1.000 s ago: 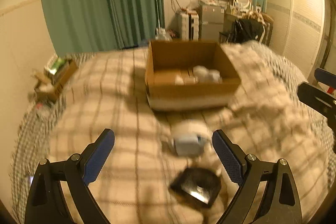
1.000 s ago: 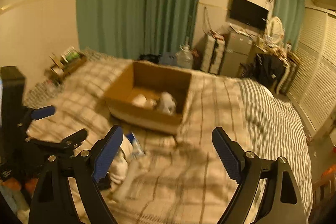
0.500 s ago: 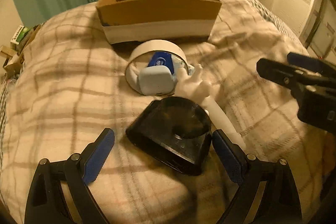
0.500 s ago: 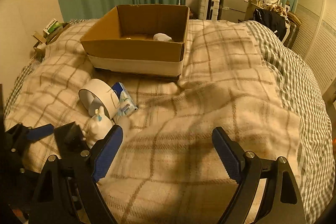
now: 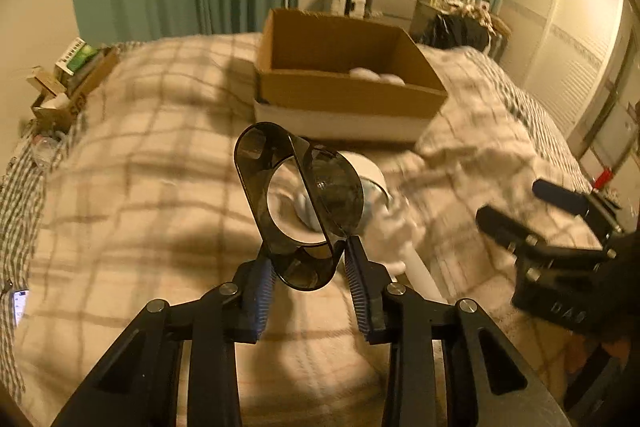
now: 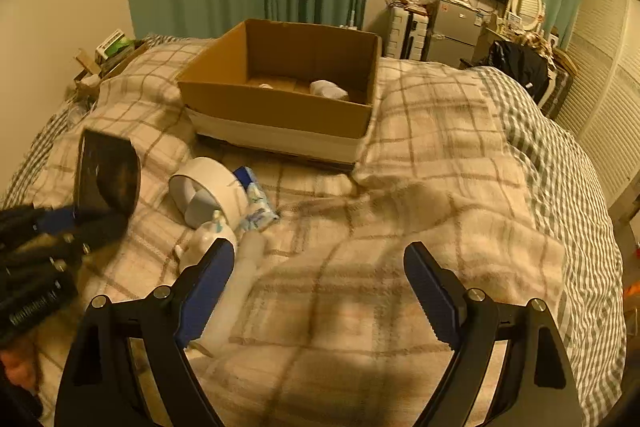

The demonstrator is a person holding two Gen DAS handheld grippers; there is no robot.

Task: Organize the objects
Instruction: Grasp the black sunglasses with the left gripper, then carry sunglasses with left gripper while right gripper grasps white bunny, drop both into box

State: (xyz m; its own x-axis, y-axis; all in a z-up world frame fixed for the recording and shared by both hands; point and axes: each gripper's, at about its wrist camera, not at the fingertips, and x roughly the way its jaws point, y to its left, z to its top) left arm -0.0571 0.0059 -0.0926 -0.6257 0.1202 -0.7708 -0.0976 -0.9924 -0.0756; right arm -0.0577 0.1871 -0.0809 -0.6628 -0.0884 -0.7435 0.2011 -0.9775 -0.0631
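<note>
My left gripper [image 5: 306, 277] is shut on a dark translucent plastic holder [image 5: 296, 207] and holds it above the plaid blanket; the holder also shows at the left of the right wrist view [image 6: 106, 175]. An open cardboard box [image 6: 280, 87] with a few white items inside stands further back on the bed. A white tape roll [image 6: 206, 189], a blue-and-white packet [image 6: 256, 203] and a white bottle [image 6: 224, 255] lie on the blanket in front of the box. My right gripper [image 6: 318, 291] is open and empty, just right of the bottle.
The bed is covered by a plaid blanket [image 6: 420, 187] with raised folds on the right. A small shelf with boxes [image 5: 68, 79] stands at the left. Green curtains, a TV and furniture line the far wall. A phone [image 5: 18, 303] lies at the left edge.
My left gripper closed on the dark holder and lifted it off the blanket. My right gripper stayed open and shifted slightly nearer the white bottle.
</note>
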